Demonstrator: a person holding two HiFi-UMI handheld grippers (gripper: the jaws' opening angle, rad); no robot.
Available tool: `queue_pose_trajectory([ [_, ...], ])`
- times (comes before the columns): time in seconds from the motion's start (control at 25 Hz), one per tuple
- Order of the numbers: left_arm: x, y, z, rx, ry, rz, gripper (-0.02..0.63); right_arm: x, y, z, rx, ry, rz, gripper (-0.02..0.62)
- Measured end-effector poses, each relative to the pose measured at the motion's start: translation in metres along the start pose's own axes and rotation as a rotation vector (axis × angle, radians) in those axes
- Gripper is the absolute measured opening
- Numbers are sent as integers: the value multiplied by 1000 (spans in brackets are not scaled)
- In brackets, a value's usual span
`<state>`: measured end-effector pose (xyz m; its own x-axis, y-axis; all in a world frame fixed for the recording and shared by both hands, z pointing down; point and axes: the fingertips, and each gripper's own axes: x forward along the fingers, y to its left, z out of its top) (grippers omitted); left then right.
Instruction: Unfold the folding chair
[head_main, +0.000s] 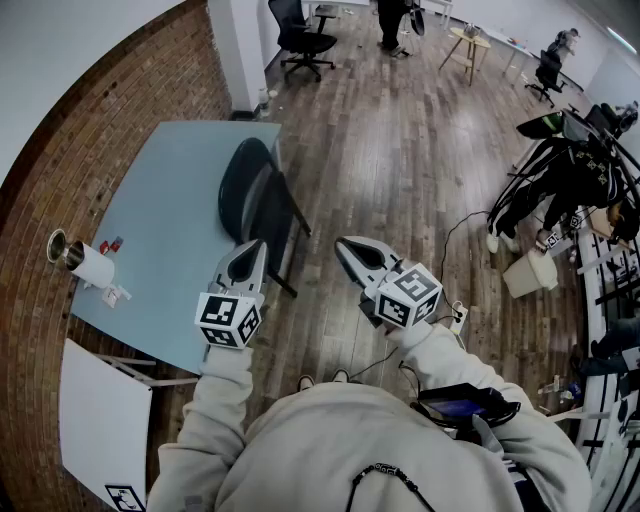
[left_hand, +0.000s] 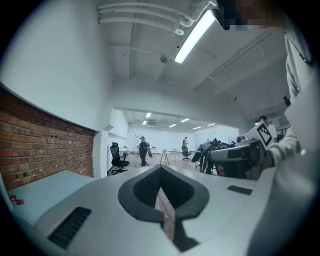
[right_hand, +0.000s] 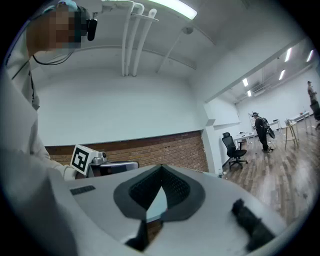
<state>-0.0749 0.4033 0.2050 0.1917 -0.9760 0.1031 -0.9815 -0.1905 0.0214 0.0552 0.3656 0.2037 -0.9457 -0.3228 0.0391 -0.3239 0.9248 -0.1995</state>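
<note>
The left gripper has its jaws pressed together on nothing, and so does the right gripper. The person holds both out roughly level and a little apart. Just beyond the left one, the folding chair stands on the wooden floor, flat and closed, leaning against the edge of the pale blue table. Neither gripper seems to touch it. As I judge it, the job hasn't begun: gripping the chair, drawing it clear and opening the seat all remain.
</note>
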Motion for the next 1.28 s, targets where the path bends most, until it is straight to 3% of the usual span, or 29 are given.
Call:
queue_pose_trajectory([
  [0.32, 27, -6, 4, -5, -1, 51, 3, -11, -26, -22, 15, 42, 9, 6],
  [0.56, 50, 30, 29, 14, -34, 66, 3, 9, -49, -24, 35, 41, 1, 6],
  [0.72, 75, 54, 21, 15, -23, 43, 4, 38, -68, -27, 11, 54, 6, 6],
  [1.0, 130, 170, 14, -75, -47, 60, 5, 145, -130, -50, 31, 126, -44, 6],
  [1.12, 183, 220, 21, -19, -17, 28, 4, 216, -158, -47, 60, 137, -72, 6],
  [1.28, 245, 270, 15, -10, 51, -67, 4, 297, -191, -24, 42, 137, -99, 6],
])
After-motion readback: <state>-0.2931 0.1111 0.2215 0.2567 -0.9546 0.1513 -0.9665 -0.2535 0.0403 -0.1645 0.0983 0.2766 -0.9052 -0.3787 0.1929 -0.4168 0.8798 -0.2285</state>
